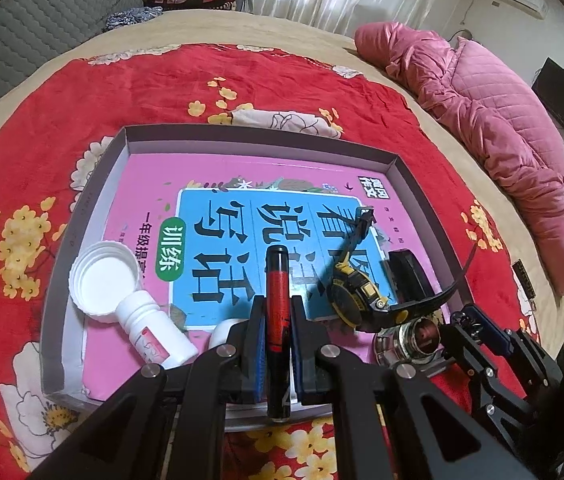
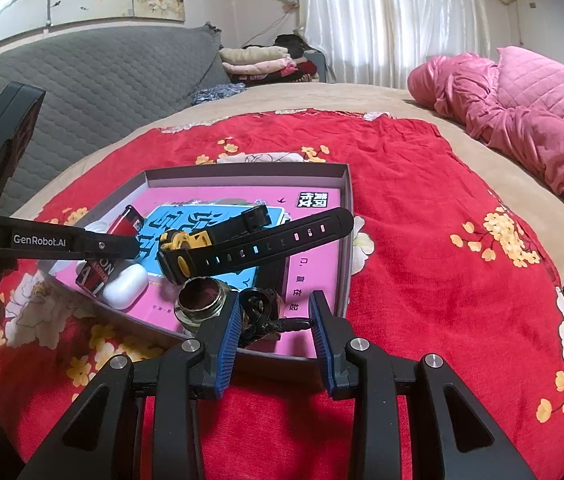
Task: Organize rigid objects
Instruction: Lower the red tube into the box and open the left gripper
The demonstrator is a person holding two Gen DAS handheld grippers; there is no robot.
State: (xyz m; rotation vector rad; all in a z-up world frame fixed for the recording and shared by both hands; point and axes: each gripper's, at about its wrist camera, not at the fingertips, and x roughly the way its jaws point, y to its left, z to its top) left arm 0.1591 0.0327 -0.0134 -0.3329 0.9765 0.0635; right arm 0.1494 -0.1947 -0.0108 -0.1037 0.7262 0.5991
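Left wrist, hand-held gripper (image 1: 278, 320) (clamping lighter (image 1: 278, 312))

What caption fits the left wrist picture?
Left gripper clamps a red-black tube above the box.

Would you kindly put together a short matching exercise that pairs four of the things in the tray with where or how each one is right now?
Things:
1. red and black tube
2. white bottle
3. watch
4. white cap

States:
A. lying on its side, without its cap
B. lying open side up near the tray's left wall
C. clamped between the pads of the left tool
D. black and yellow, resting on the blue and pink book

Pairs: 1-C, 2-A, 3-D, 4-B
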